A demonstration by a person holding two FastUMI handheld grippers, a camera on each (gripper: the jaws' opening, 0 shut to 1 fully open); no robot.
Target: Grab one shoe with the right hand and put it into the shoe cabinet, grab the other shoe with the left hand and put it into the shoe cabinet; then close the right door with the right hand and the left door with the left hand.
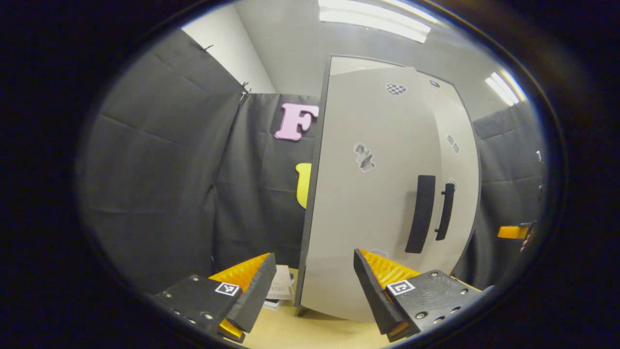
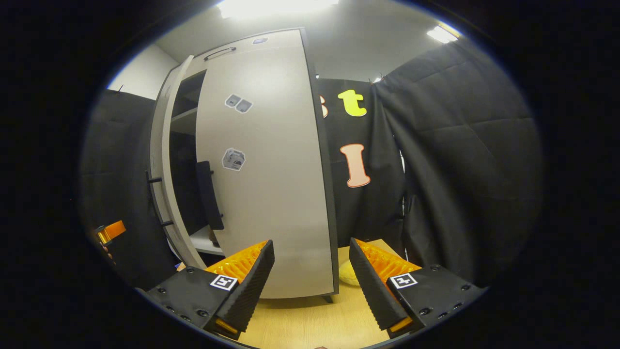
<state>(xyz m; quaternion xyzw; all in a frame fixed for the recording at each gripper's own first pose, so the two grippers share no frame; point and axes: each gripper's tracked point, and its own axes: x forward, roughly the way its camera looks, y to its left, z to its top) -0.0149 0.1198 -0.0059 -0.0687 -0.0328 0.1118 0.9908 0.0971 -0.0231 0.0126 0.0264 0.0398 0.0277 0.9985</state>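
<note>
While both grippers (image 1: 315, 283) (image 2: 311, 276) gape, left door (image 2: 162, 160) stands ajar.

Your tall pale-grey shoe cabinet with dark edge trim (image 2: 271, 169) stands upright on the light wooden table top. In the right gripper view its right door (image 2: 271, 194) lies flush across the front, while the left door (image 2: 162, 194) stands ajar, showing a dark interior with pale shelves (image 2: 186, 116). Each door carries a black vertical bar handle (image 2: 209, 194) near the meeting edge, and small grey stickers dot the panels. In the left gripper view you see the left door's face (image 1: 368, 203) with both handles side by side.
</note>
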